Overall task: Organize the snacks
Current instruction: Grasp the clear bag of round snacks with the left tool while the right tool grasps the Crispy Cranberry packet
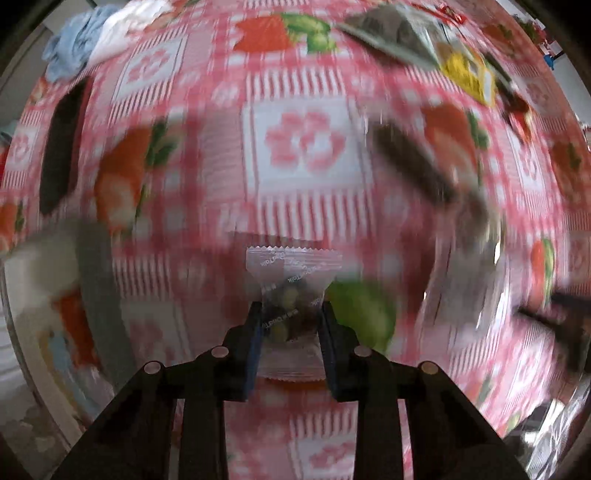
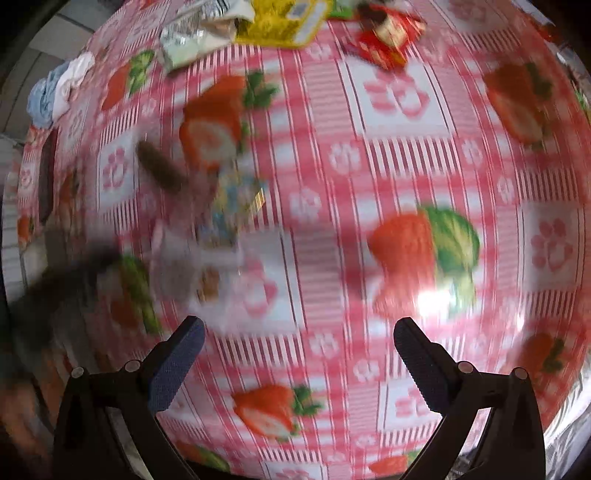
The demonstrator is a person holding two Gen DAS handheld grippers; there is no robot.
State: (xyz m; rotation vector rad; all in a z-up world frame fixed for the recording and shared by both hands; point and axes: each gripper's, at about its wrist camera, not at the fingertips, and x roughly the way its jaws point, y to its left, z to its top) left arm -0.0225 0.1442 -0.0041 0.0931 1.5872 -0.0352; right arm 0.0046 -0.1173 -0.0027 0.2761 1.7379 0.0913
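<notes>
Nearest the lens in the left wrist view, the left gripper [image 1: 291,317] is clamped on a small clear packet [image 1: 291,295], its pads pressing the packet's two sides at the filled middle. That hold suits the wrapper: the crimped, zigzag ends are flat and slippery, while the middle, bulked out by dark and yellowish bits, gives the pads something to bite. The packet points away from the camera over the tablecloth [image 1: 303,206], and whether it is lifted clear of the cloth cannot be told through the blur.

The pink checked tablecloth with printed strawberries and flowers covers the whole work surface. In the right wrist view, the right gripper [image 2: 299,332] hangs above it with its jaws wide apart and nothing between them, probably free for another pickup.

The loose snacks lie along the far edge, well apart from both grippers: a yellow packet [image 2: 280,18], a red packet [image 2: 384,40] and a pale packet [image 2: 192,40], likely still waiting to be sorted. A dark stick-shaped snack [image 2: 162,170] lies nearer, beside a blurred, colourful wrapper [image 2: 236,199]. A bundle of cloth [image 1: 85,37] sits at the far left corner, out of the way.
</notes>
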